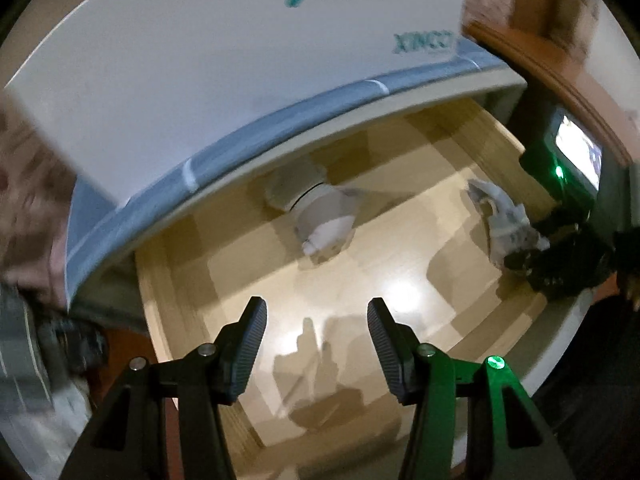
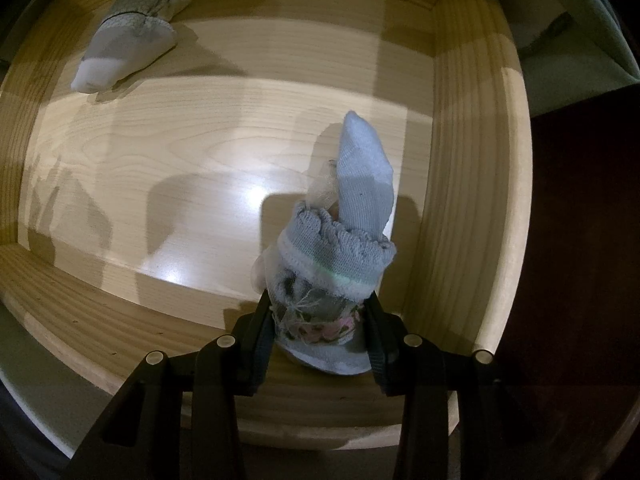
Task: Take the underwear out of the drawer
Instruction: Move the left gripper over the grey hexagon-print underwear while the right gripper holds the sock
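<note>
Rolled grey underwear bundle (image 2: 340,248) sits pinched in right gripper (image 2: 320,332), low in drawer (image 2: 472,152) near its right wall. Step: extraction; next likely lift clear over the rim. Left gripper (image 1: 316,320) spread, empty. Second bundle (image 2: 124,52) at back. Contact with drawer floor unclear.

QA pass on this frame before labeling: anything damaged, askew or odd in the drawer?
One thing: the rolled light-blue underwear held in the right gripper has frayed lace and loose threads at its lower edge, so it looks worn or snagged. The other bundle lies intact at the back of the wooden drawer. The left gripper is open and holds nothing.
</note>
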A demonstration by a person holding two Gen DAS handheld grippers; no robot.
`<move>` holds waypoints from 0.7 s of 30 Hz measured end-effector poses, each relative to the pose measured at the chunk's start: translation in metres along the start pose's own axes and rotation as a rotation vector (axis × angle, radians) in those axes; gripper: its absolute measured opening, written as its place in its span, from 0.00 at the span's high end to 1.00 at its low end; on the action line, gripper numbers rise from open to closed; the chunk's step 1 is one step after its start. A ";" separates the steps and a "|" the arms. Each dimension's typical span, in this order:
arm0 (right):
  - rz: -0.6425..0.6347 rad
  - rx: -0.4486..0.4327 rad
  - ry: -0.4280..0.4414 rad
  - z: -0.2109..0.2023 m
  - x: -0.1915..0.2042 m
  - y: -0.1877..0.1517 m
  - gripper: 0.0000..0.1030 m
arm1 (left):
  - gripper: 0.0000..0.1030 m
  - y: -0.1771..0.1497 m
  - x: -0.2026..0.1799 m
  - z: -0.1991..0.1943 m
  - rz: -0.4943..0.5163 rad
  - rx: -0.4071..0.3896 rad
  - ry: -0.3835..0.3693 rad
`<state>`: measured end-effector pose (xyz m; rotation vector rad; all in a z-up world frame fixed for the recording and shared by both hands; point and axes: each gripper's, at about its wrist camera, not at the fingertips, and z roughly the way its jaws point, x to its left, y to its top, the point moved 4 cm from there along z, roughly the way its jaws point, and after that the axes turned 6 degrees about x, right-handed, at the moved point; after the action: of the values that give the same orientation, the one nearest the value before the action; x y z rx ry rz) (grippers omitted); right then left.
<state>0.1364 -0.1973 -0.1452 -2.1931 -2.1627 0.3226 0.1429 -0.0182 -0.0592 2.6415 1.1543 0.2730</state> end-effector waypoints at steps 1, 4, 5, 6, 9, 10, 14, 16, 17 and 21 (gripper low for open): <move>0.000 0.000 0.000 0.000 0.000 0.000 0.63 | 0.48 0.002 -0.002 0.002 0.032 0.005 -0.002; 0.002 0.001 0.004 0.002 -0.001 0.000 0.63 | 0.48 0.008 -0.006 0.009 0.124 0.022 -0.015; 0.004 0.001 0.005 0.002 -0.001 0.001 0.63 | 0.48 0.009 -0.008 0.011 0.150 0.026 -0.021; 0.005 0.001 0.006 0.001 -0.002 0.001 0.63 | 0.48 0.010 -0.009 0.013 0.187 0.031 -0.028; 0.010 -0.004 0.013 0.002 -0.003 0.001 0.63 | 0.48 0.012 -0.012 0.020 0.275 0.044 -0.050; 0.011 -0.008 0.015 0.001 -0.004 0.000 0.63 | 0.48 0.013 -0.014 0.023 0.289 0.048 -0.057; 0.021 -0.019 0.023 0.000 -0.006 -0.001 0.63 | 0.48 0.020 -0.015 0.036 0.357 0.059 -0.073; 0.023 -0.030 0.024 0.000 -0.007 -0.002 0.63 | 0.48 0.026 -0.017 0.044 0.385 0.061 -0.077; 0.023 -0.034 0.025 -0.001 -0.007 -0.002 0.63 | 0.48 0.028 -0.018 0.048 0.398 0.064 -0.078; 0.018 -0.050 0.036 -0.002 -0.008 -0.004 0.63 | 0.48 0.034 -0.026 0.060 0.468 0.068 -0.050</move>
<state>0.1327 -0.2049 -0.1411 -2.2276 -2.1563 0.2311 0.1648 -0.0683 -0.1080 2.9302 0.5238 0.2503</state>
